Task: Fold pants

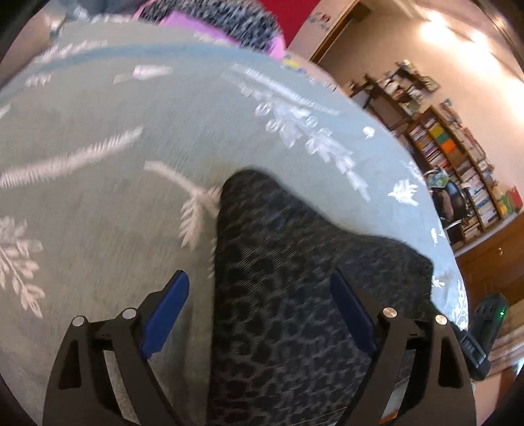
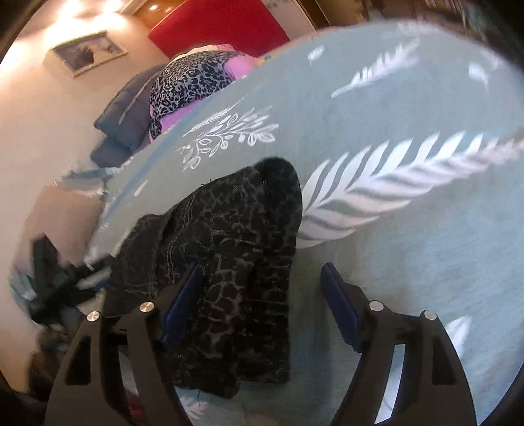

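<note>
On the left wrist view, the pale green bedspread printed with white fern leaves (image 1: pixel 98 203) fills everything from nine o'clock round to one o'clock. The dark grey leopard-print pants (image 1: pixel 285 288) lie on it, running from the centre down to six o'clock, with a lobe spreading toward four o'clock. The left gripper (image 1: pixel 260 314) stands released: its blue-padded fingers (image 1: pixel 167 314) are spread wide, one over bare bedspread at seven o'clock, the other over the cloth at five o'clock, neither pressing it. At twelve o'clock a heap of pink and leopard-print clothing (image 1: pixel 213 19) sits at the far edge of the bed. At three o'clock, wooden bookshelves packed with books (image 1: pixel 458 157) line the wall, and a black device with a green light (image 1: pixel 488 327) shows at four o'clock.

On the right wrist view, a framed picture (image 2: pixel 88 52) hangs at eleven o'clock, with folded dark blue-grey bedding (image 2: pixel 127 121) below it and the pink and leopard-print clothing (image 2: pixel 193 82) beside that. The pants (image 2: pixel 229 255) lie bunched in a narrow strip from the centre down to seven o'clock. The right gripper (image 2: pixel 262 301) is released too, jaws wide apart; its left pad (image 2: pixel 183 304) lies against the cloth's edge without clamping it, the right pad over bare bedspread (image 2: pixel 409 245), which fills one to five o'clock.
</note>
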{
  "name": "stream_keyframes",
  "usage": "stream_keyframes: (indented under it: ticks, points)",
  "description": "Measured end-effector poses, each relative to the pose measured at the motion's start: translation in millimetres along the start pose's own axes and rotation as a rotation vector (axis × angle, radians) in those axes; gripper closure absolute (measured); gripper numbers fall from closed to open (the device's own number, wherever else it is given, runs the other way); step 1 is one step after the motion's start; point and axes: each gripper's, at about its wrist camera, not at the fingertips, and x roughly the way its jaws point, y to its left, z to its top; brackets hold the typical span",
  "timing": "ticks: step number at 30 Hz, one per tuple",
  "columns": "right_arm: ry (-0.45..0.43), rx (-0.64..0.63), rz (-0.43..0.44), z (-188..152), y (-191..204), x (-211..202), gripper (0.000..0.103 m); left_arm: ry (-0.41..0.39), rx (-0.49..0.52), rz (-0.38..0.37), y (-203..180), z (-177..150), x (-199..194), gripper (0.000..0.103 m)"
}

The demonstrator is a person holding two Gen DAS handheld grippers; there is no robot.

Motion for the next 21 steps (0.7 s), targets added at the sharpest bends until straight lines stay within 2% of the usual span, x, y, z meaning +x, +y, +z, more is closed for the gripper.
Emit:
stream_keyframes:
  ticks: [3,8,13,16,21]
  points:
    - [0.035,0.053,0.059,5.5,-8.5,9.6,0.021,0.045,-0.046,-0.037,8.9,-2.2,8.5,0.016]
    - [0.09,0.02,0.086,10.5,-6.1,18.8,0.014,0.075,-0.03,-0.09,9.0,-1.8,13.4,0.016]
    - [0.132,-0.062,0.055,7.3,8.5,26.8,0.013,0.115,0.015,-0.134,3.5,-3.6,19.2,0.014]
    - [0.17,-0.106,0.076,3.8,19.5,31.8,0.013,0.138,0.03,-0.168,-0.7,-5.8,22.6,0.014]
    - [0.194,-0.107,0.087,3.2,23.6,35.6,0.013,0.146,0.016,-0.194,0.1,-5.5,23.4,0.018]
